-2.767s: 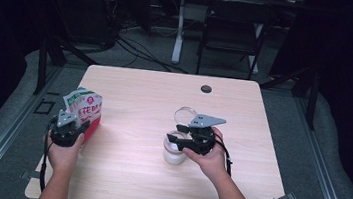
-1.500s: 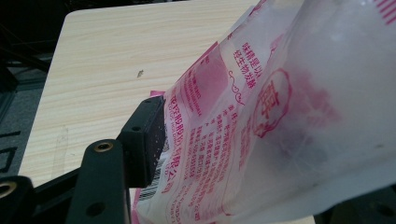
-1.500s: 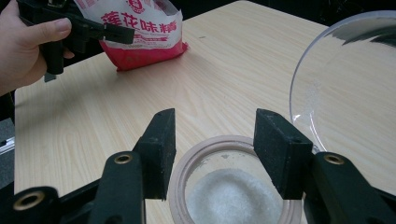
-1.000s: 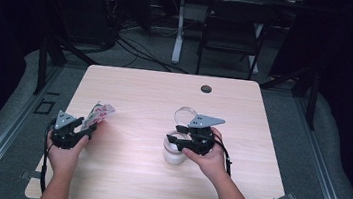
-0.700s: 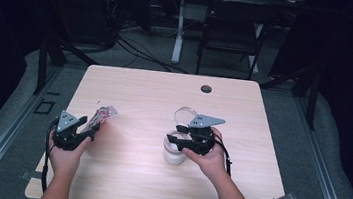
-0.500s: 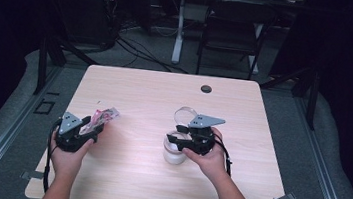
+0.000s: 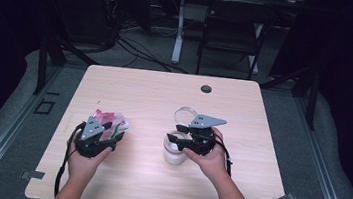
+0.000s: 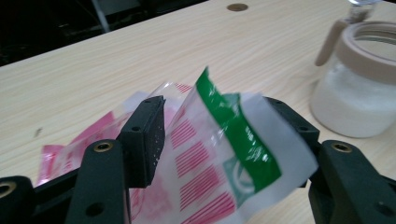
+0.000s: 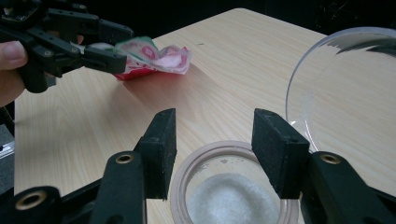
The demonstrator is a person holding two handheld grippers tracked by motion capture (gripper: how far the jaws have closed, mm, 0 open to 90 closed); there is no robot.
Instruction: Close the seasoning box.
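Note:
A red, white and green plastic bag hangs tilted just above the table's left side, its crumpled end toward the jar. My left gripper is shut on it, jaws wide across the bag's body. To its right stands a glass jar of white granules with a beige rim. Its clear hinged lid is flipped back. My right gripper sits over the jar's mouth, the rim against both pads.
The wooden table has a dark round grommet hole near its far edge. A black chair and cables lie on the floor beyond. Bare wood separates the bag from the jar.
The left gripper has carried the bag rightward toward the jar and slightly up, the bag going from upright to tipped over. The right gripper and jar have stayed put.

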